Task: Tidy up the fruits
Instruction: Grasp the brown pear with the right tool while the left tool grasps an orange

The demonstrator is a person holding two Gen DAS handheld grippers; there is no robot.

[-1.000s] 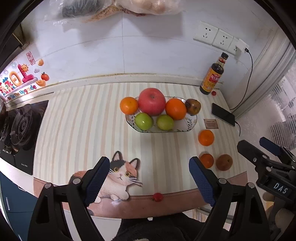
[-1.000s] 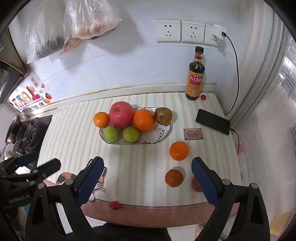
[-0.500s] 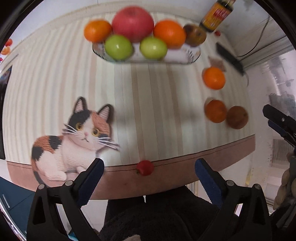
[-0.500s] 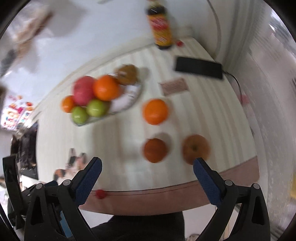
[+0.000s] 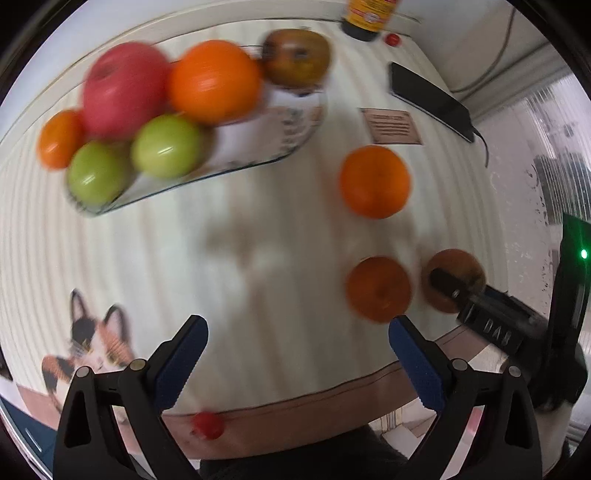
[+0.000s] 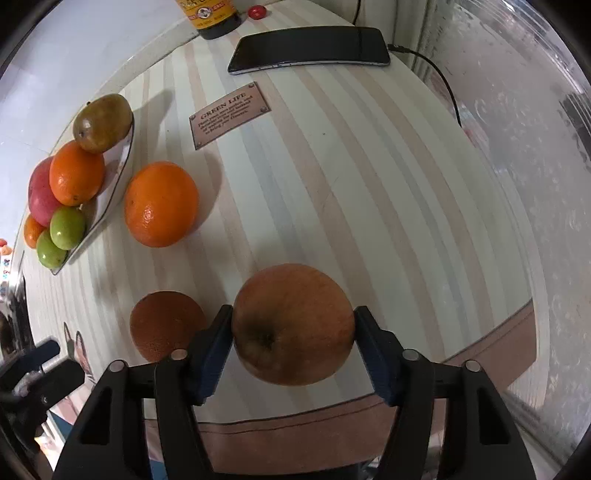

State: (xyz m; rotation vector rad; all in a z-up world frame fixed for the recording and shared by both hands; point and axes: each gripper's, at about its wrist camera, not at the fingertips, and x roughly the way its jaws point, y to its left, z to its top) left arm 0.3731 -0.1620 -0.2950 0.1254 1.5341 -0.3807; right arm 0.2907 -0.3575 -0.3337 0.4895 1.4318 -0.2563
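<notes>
My right gripper [image 6: 293, 332] has both blue pads against a brown russet apple [image 6: 293, 325] near the counter's front edge; the same apple shows in the left wrist view [image 5: 454, 280] with a finger over it. A dark orange [image 6: 166, 326] lies just left of it. A bright orange [image 6: 160, 203] lies farther back. The glass fruit dish [image 6: 114, 173] holds a red apple [image 5: 123, 90], an orange [image 5: 214, 81], two green apples [image 5: 166, 146], a small orange [image 5: 59, 138] and a brownish fruit [image 5: 297, 57]. My left gripper [image 5: 297, 354] is open and empty above the counter's front edge.
A black phone [image 6: 308, 50] on a charging cable lies at the back right beside a small plaque [image 6: 229, 112]. A sauce bottle [image 6: 210, 16] and a red cap [image 6: 255, 11] stand by the wall. A cat picture [image 5: 88, 347] and a small red object [image 5: 207, 424] are at the front edge.
My right gripper has dropped forward and closed around the brown apple. My left gripper has moved right and closer to the counter, still open.
</notes>
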